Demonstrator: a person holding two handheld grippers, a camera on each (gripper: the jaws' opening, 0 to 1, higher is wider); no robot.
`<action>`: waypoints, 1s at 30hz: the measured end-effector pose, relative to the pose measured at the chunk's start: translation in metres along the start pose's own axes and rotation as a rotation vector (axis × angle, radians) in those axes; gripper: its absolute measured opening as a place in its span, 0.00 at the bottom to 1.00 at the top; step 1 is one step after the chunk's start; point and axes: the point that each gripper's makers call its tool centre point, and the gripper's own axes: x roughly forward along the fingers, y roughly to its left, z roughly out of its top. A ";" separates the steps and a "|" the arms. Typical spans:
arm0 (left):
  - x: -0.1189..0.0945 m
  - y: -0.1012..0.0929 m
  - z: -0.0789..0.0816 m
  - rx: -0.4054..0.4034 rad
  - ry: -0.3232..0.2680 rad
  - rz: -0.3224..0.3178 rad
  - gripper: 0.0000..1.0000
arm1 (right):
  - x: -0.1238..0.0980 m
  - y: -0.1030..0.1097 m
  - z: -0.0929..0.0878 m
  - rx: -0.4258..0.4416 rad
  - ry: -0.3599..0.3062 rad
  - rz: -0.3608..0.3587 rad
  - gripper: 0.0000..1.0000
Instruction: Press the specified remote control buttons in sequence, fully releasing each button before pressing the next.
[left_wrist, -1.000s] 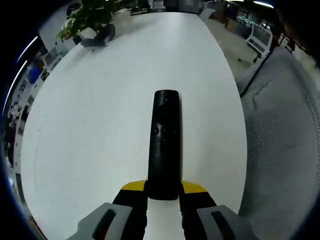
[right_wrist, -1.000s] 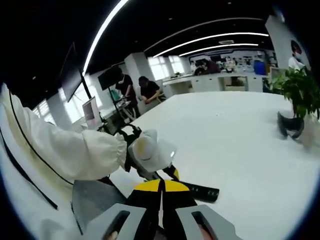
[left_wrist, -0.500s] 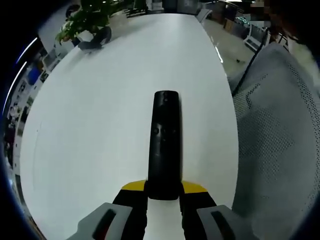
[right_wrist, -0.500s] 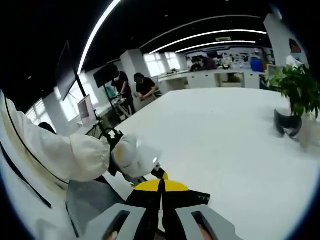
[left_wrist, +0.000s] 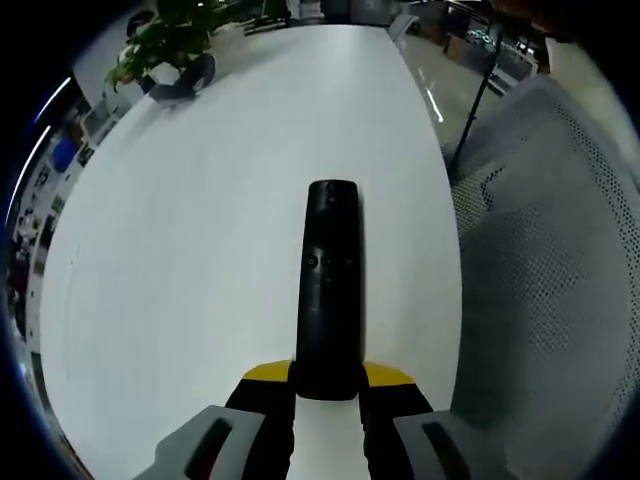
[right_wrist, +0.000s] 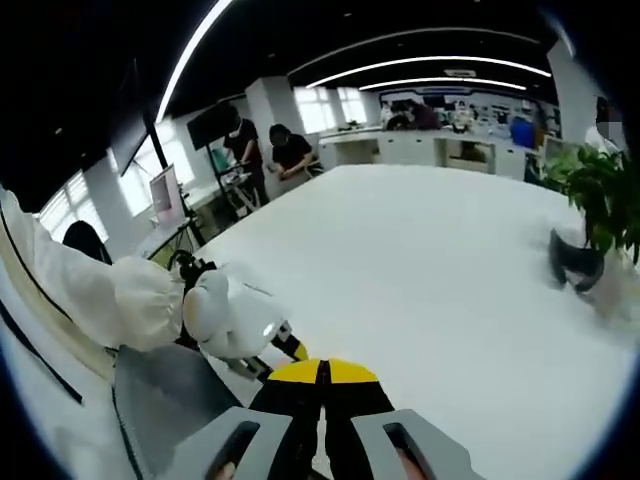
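Nothing shifted: remote control (left_wrist: 329, 290) points straight out from left gripper (left_wrist: 327, 400).

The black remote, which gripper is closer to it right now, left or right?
Left. The left gripper is clamped on the near end of the remote. The right gripper is shut above the white table, apart from it.

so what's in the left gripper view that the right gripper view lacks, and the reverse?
Left gripper view: a black remote clamped by its near end in the left tongs, lying lengthwise along the table, and a grey mesh chair beside the table edge.
Right gripper view: the right tongs shut with nothing between them, a white-gloved hand with a white sleeve, and people standing in the background.
Both: the white table and the potted plant at its far end.
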 end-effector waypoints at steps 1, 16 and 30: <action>0.000 -0.001 0.000 0.002 0.002 -0.001 0.23 | 0.002 0.000 -0.002 0.000 0.017 0.003 0.00; -0.003 -0.014 -0.009 0.035 0.056 -0.012 0.23 | 0.030 -0.020 -0.066 0.001 0.301 0.017 0.00; -0.003 -0.013 -0.009 0.039 0.042 -0.019 0.23 | 0.051 -0.029 -0.113 -0.092 0.525 0.063 0.00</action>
